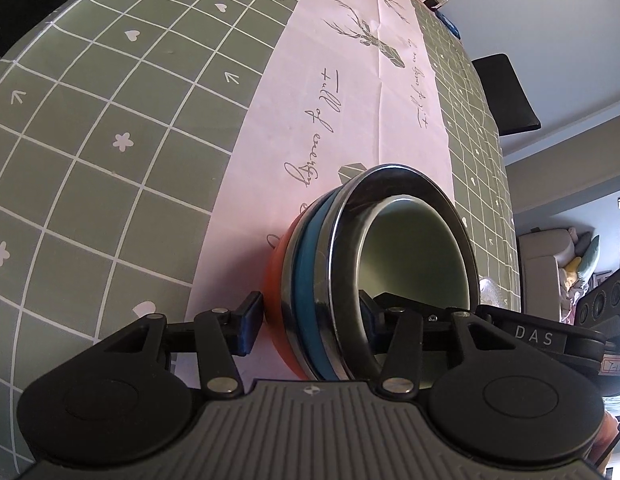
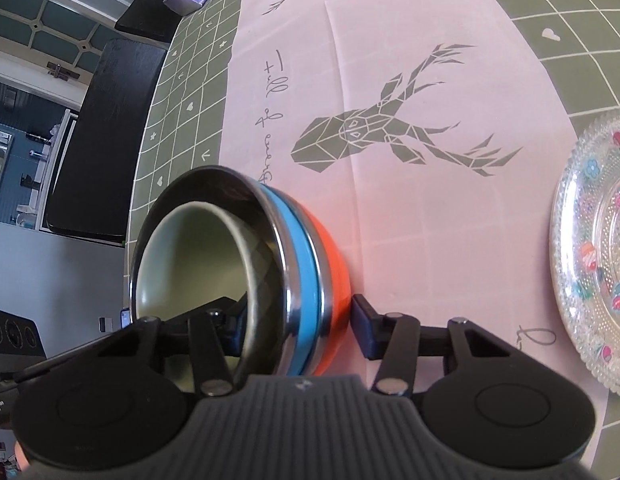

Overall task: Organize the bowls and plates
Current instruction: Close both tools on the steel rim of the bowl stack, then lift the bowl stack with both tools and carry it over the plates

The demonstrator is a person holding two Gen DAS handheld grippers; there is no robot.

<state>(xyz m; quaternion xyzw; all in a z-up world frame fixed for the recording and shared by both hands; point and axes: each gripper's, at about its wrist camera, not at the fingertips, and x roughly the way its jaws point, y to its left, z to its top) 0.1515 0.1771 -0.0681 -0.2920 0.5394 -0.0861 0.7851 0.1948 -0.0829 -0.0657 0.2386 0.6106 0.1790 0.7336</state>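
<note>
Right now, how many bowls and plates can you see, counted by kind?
Bowls in the nested stack: 4 (orange, blue, steel, pale green)
Glass plate: 1
Total: 5

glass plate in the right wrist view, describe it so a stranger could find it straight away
Start at the pale runner with the deer print along the green checked tablecloth. The glass plate lies at its right edge, beside the stacked bowls. It alone is clear, beaded and dotted with small coloured flowers.
</note>
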